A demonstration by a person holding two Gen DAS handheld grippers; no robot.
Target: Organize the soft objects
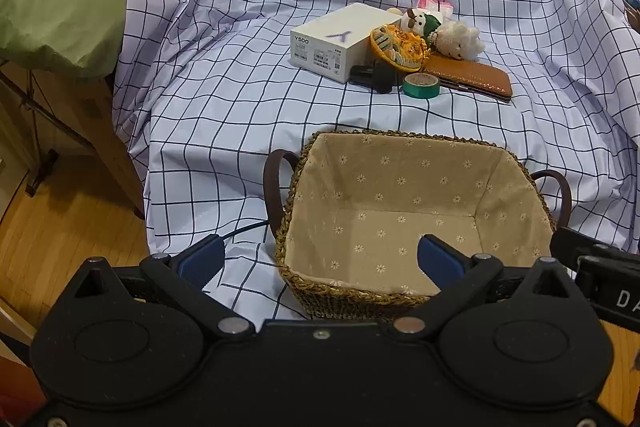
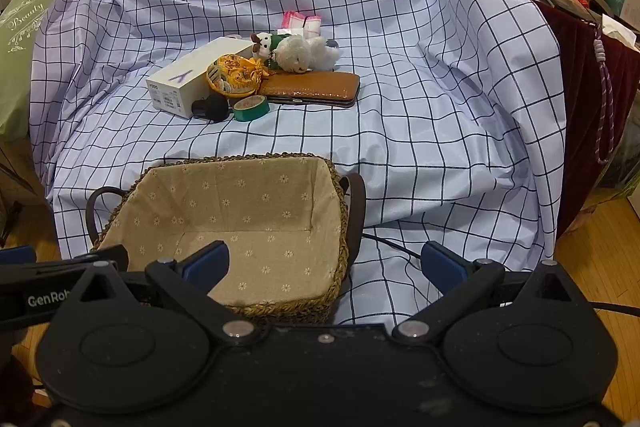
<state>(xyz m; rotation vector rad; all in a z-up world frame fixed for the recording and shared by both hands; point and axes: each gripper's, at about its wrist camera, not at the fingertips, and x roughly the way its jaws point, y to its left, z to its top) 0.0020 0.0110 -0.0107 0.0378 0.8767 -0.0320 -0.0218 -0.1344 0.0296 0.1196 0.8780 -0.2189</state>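
Nothing had been sorted yet, as far as the pictures showed: the lined basket sat empty at the near edge, and every soft thing was still in the pile well behind it.

Going left to right through that pile: a white box, a black gadget in front of it, a yellow dish of hair ties, a roll of green tape, a small cow plush, a fluffy white plush and a brown wallet under it. Probably both plushes, and maybe the hair ties, still had to go in the basket.

The left gripper hung over the basket's near left corner, jaws spread wide with nothing between them. The right gripper hung at the near right corner, just as wide and just as empty.

It all sat on a wrinkly checked sheet draped over some bulky furniture; hard to say whether a worktop was underneath. A green pillow lay to the left, wooden floor below, and a cluttered shelf with dark red cloth stood on the right.
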